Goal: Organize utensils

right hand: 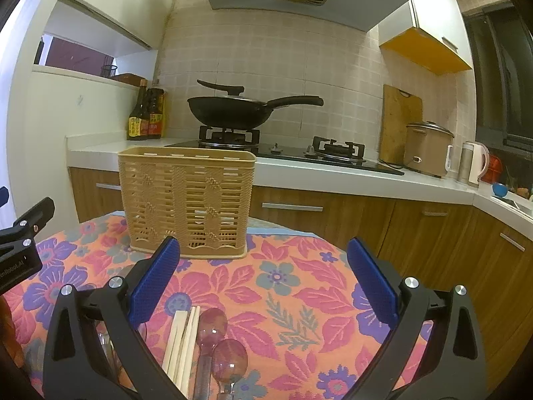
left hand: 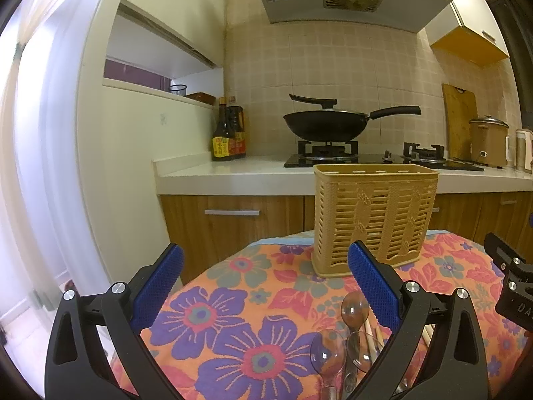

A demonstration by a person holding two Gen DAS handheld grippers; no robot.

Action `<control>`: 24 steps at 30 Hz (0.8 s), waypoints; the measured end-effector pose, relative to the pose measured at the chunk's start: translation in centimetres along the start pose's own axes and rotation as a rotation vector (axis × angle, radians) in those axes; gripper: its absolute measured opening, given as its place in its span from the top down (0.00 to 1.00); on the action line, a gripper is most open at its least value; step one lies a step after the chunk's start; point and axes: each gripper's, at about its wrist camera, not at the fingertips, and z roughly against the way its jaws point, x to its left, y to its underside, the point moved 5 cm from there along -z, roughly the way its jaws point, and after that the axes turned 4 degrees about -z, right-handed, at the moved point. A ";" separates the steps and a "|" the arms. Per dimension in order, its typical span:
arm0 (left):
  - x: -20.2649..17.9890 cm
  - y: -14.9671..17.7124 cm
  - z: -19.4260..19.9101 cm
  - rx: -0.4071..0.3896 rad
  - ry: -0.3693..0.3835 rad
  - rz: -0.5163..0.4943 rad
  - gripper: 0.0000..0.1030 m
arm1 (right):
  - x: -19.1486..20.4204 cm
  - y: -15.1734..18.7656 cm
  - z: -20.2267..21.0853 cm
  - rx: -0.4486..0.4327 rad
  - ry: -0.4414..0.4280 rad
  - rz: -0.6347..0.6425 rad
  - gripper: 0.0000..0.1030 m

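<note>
A tan slotted utensil basket (left hand: 373,216) stands upright at the far side of a small table with a floral cloth (left hand: 233,326); it also shows in the right wrist view (right hand: 186,200). Clear plastic spoons (left hand: 328,353) and wooden chopsticks (left hand: 371,333) lie on the cloth near me. In the right wrist view the spoons (right hand: 213,326) and chopsticks (right hand: 181,343) lie between the fingers. My left gripper (left hand: 266,266) is open and empty above the cloth. My right gripper (right hand: 265,260) is open and empty too.
Behind the table runs a kitchen counter (left hand: 233,173) with wooden cabinets, a black wok (left hand: 326,123) on a gas stove, sauce bottles (left hand: 228,133), a cutting board (right hand: 399,120), a rice cooker (right hand: 428,146) and a kettle (right hand: 474,161). A white wall stands left.
</note>
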 end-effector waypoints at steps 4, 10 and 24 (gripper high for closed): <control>-0.1 0.0 -0.1 0.006 0.000 0.002 0.07 | 0.1 0.0 0.0 0.000 -0.001 0.003 0.08; -0.3 0.0 -0.1 0.013 0.010 -0.008 0.07 | 0.2 0.1 -0.1 0.010 -0.001 0.012 0.08; 2.6 -0.3 -0.6 0.074 0.076 0.056 0.07 | -1.3 0.3 -2.2 0.100 0.069 -0.011 0.08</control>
